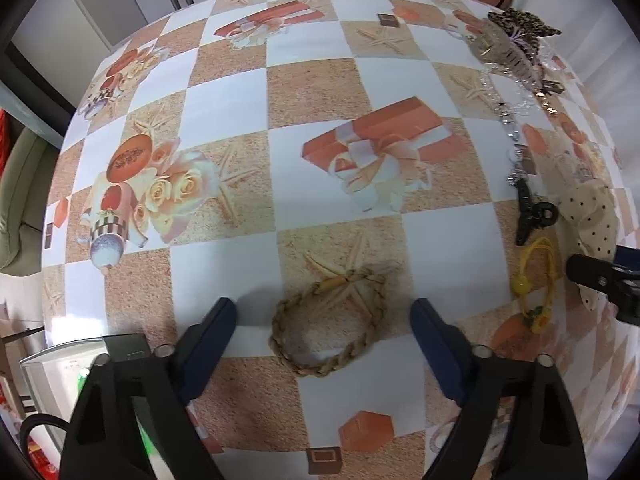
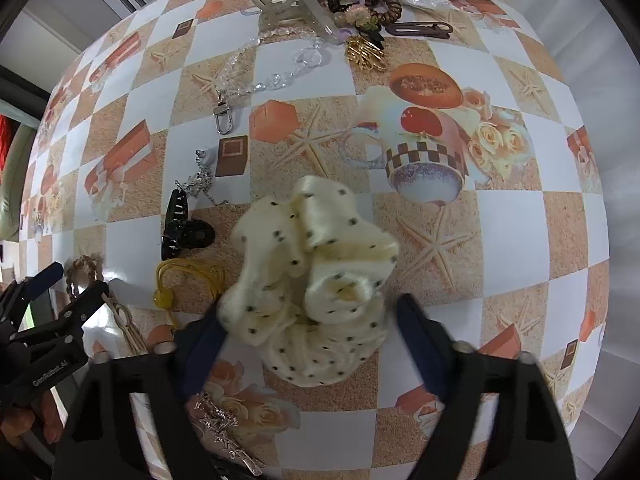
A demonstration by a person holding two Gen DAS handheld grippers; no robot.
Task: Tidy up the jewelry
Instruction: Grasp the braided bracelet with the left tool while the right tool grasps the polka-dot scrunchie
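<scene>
A braided straw bracelet (image 1: 352, 354) lies flat on the checkered tablecloth (image 1: 304, 88). My left gripper (image 1: 324, 308) points down over it, open, one dark blue fingertip on each side and clear of it. In the right wrist view a cream scrunchie with black dots (image 2: 316, 276) sits bunched on the cloth. My right gripper (image 2: 310, 314) straddles it. Its fingertips (image 2: 412, 320) stand close against the fabric's sides, and the fabric does not look squeezed. The left view shows the same scrunchie (image 1: 592, 216) at the far right.
A black claw clip (image 2: 184, 228), a yellow cord bracelet (image 2: 188, 276) and a silver chain (image 2: 204, 180) lie just left of the scrunchie. Farther back are a clear bead chain (image 2: 272, 76), a beige claw clip (image 2: 288, 8), gold clips (image 2: 364, 56) and a brown snap clip (image 2: 420, 30). The table edge curves around.
</scene>
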